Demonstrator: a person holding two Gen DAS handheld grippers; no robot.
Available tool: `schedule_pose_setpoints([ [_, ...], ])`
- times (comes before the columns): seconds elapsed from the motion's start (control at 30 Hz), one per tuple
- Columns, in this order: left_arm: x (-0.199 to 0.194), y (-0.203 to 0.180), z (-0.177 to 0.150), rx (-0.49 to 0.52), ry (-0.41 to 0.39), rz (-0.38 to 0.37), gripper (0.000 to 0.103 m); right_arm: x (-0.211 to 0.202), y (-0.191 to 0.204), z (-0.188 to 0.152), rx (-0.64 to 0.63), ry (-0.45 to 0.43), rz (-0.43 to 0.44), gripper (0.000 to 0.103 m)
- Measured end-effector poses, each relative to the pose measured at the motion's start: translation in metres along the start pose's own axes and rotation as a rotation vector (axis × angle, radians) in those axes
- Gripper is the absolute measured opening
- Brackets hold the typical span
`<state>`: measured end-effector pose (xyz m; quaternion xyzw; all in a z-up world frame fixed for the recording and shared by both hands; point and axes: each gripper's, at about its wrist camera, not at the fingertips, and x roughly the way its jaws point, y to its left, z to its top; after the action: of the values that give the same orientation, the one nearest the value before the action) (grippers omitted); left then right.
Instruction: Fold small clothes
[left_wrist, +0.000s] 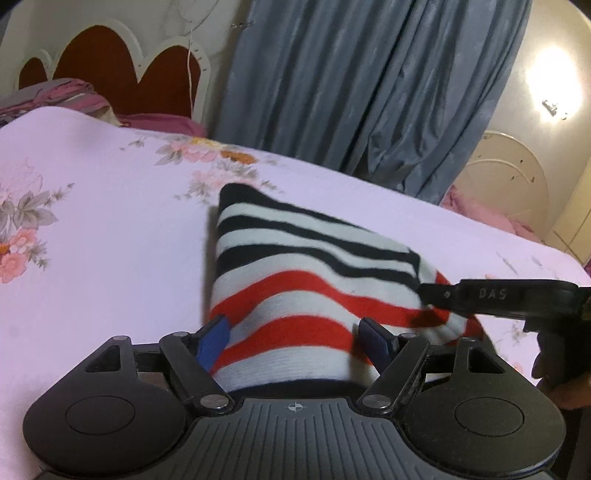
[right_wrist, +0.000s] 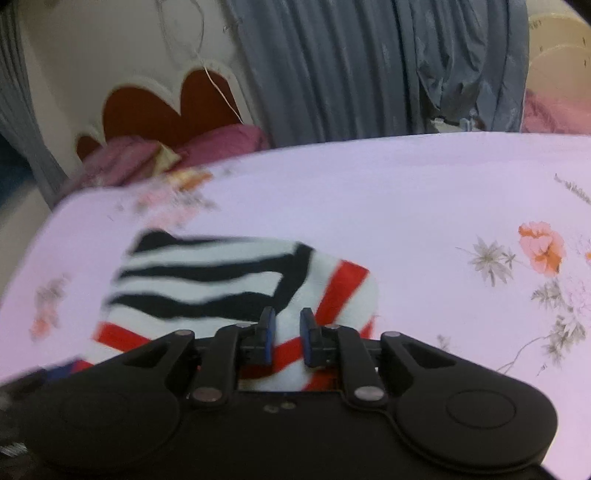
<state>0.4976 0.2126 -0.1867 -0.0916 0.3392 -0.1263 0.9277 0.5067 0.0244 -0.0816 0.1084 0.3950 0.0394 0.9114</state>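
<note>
The striped sock (left_wrist: 295, 280) was stretched lengthwise ahead of the released left hand-held gripper (left_wrist: 295, 338), its near-right end pinched by the right hand-held gripper (right_wrist: 286, 341).

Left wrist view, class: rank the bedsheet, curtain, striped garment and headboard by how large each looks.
1. Bedsheet
2. Curtain
3. Striped garment, enlarged by nearness to the camera
4. Headboard
</note>
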Motion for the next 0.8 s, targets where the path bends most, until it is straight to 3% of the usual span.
schedule_pose_setpoints([
  [0.23, -0.027, -0.001, -0.008, 0.033, 0.0, -0.003, 0.075, -0.032, 0.011, -0.006, -0.04, -0.037, 0.004, 0.021],
  [0.57, -0.068, -0.02, -0.038, 0.17, -0.01, 0.033, 0.075, -0.106, 0.022, -0.062, -0.084, -0.075, 0.023, 0.024],
  [0.8, -0.065, -0.019, -0.045, 0.185, -0.01, 0.045, 0.076, -0.104, 0.015, -0.088, -0.092, -0.037, -0.054, 0.023],
])
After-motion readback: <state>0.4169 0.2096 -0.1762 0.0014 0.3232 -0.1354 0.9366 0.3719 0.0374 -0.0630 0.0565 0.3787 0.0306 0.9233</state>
